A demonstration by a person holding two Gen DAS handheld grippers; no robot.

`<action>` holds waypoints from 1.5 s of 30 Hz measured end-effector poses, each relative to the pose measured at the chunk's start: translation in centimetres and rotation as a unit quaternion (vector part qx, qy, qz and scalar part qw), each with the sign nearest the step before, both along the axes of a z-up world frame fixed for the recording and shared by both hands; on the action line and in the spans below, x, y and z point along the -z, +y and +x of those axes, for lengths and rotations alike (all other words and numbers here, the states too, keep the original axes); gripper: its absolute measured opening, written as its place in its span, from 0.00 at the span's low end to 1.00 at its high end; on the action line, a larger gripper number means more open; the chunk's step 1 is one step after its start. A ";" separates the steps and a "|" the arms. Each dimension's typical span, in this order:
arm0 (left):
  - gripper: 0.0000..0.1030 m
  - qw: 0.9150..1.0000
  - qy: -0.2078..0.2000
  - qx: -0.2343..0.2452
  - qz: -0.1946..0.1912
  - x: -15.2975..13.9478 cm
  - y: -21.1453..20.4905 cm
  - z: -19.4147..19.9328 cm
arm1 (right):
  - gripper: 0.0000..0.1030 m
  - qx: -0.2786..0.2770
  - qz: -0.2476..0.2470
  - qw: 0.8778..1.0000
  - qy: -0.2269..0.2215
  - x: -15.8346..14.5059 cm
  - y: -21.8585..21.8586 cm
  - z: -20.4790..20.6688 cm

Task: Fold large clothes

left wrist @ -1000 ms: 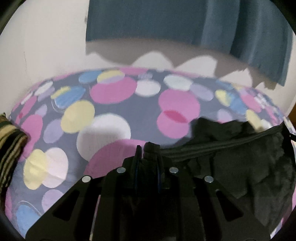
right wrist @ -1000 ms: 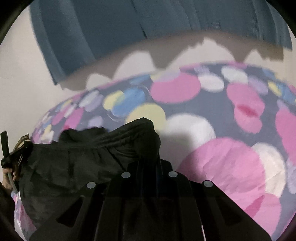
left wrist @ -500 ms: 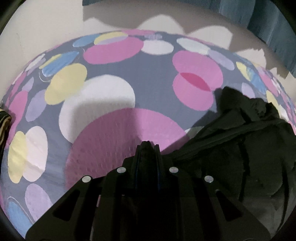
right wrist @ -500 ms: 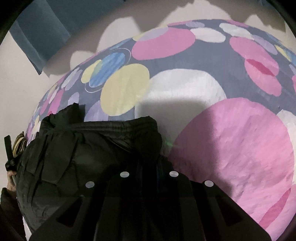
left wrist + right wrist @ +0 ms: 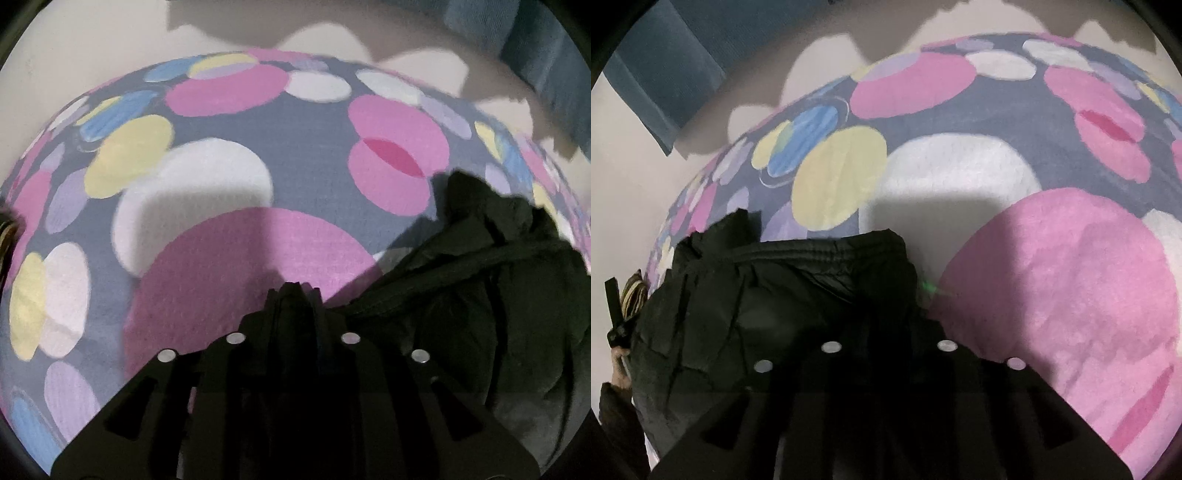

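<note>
Though unlabelled (no legible writing), black garment (image 5: 783,302) on spotted bedspread (image 5: 960,166)

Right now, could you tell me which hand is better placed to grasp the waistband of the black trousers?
Probably the right: the right tool sits over the waistband, the left tool only at the edge of the trousers. Both tools' jaws are opening; cloth between them is too dark to tell.
</note>
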State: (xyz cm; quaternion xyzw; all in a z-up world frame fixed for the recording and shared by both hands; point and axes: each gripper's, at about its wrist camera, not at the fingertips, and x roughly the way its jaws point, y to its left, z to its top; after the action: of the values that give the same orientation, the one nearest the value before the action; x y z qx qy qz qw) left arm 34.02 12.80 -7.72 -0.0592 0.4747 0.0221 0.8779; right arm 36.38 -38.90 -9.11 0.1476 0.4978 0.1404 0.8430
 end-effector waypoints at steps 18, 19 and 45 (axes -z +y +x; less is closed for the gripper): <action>0.73 0.941 -0.111 -0.169 -0.273 1.1 4.3 -26.8 | 0.73 0.084 0.177 0.979 -0.050 -3.8 -4.6 -22.8; 0.73 0.936 -0.108 -0.170 -0.287 1.8 4.0 -27.6 | 0.73 0.089 0.182 0.978 -0.046 -3.5 -4.6 -23.8; 0.53 0.895 -0.123 -0.201 -0.379 5.5 2.6 -25.4 | 0.56 0.171 0.242 0.954 -0.046 2.9 -2.6 -22.9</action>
State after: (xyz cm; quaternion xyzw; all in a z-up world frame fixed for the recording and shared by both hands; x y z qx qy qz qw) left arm 8.67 15.43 -13.23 -0.4836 0.3130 0.0088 0.8174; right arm 13.46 -41.54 -11.98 0.4234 0.3770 0.1174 0.8154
